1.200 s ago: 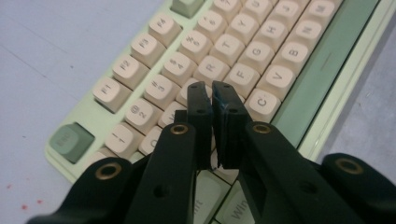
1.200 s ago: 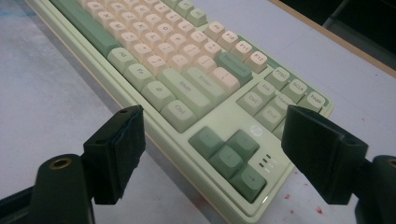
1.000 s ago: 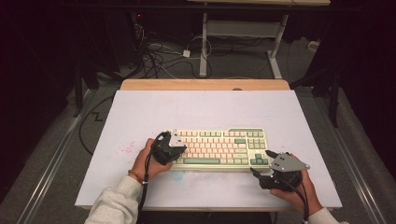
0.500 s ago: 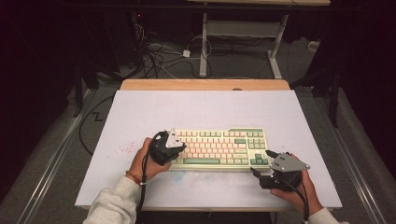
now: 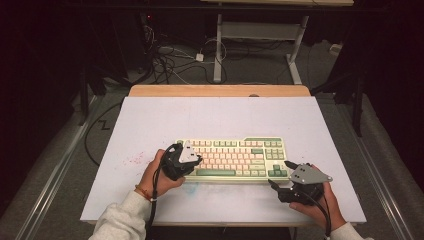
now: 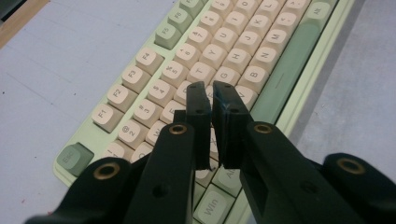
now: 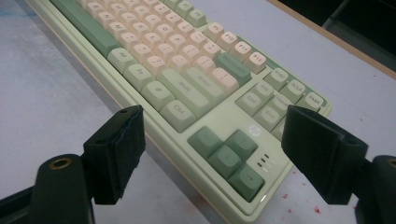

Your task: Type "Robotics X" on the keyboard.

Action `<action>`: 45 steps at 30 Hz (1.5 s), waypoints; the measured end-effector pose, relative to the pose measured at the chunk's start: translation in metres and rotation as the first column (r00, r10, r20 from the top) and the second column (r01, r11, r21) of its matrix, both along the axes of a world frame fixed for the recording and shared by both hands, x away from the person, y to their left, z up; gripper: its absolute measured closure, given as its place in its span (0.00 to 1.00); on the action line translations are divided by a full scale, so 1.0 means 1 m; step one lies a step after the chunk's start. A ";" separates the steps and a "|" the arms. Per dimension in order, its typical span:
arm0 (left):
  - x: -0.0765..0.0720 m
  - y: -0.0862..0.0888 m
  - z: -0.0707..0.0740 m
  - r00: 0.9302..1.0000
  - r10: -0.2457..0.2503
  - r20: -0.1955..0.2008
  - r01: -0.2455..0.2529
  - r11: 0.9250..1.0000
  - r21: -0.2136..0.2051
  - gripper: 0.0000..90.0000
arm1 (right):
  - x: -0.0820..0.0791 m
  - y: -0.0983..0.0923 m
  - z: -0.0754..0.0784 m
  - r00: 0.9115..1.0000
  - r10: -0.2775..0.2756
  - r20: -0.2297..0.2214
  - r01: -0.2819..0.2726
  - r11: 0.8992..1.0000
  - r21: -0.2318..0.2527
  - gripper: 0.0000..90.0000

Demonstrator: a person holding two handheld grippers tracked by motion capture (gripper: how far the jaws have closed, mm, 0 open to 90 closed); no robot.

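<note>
A pale green keyboard [image 5: 235, 150] with cream and green keys lies across the front middle of the white table top [image 5: 215, 115]. My left gripper [image 5: 196, 161] hovers over the keyboard's left end. In the left gripper view the left gripper [image 6: 211, 91] has its jaws shut, with nothing between them, above the letter keys of the keyboard [image 6: 261, 46]. My right gripper [image 5: 279, 174] sits by the keyboard's front right corner. In the right gripper view the right gripper [image 7: 215, 123] stands wide open, its jaws either side of the arrow keys [image 7: 229, 151] and apart from the keyboard [image 7: 187, 70].
Red specks [image 5: 132, 161] mark the table left of the keyboard. A wooden strip [image 5: 220, 91] runs along the table's far edge. Beyond it are cables [image 5: 170, 60] on the floor and a white desk frame [image 5: 260, 30]. Dark surroundings flank both sides.
The left hand and its gripper have shifted very slightly at the keyboard's left end. The right gripper and the keyboard have stayed where they were.
</note>
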State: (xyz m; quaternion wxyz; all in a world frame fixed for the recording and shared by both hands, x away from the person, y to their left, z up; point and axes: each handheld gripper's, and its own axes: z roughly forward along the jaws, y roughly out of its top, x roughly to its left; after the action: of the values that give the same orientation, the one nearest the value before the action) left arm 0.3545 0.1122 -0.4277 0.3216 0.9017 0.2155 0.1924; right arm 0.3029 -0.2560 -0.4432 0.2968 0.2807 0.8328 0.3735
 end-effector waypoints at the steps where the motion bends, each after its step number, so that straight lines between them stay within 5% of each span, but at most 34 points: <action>1: -0.001 0.000 0.000 1.000 -0.002 0.002 0.002 1.000 0.002 0.92 | 0.000 0.000 0.000 1.000 -0.001 0.000 0.001 1.000 0.000 0.24; 45: -0.016 -0.024 -0.005 0.995 -0.104 -0.007 0.105 0.994 0.032 0.92 | 0.000 0.000 0.000 1.000 0.003 -0.009 -0.004 1.000 -0.008 0.24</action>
State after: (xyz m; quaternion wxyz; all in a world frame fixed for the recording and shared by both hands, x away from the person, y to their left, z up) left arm 0.3381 0.0878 -0.4330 0.3159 0.9174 0.1658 0.1762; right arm 0.3032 -0.2562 -0.4436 0.2937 0.2797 0.8362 0.3692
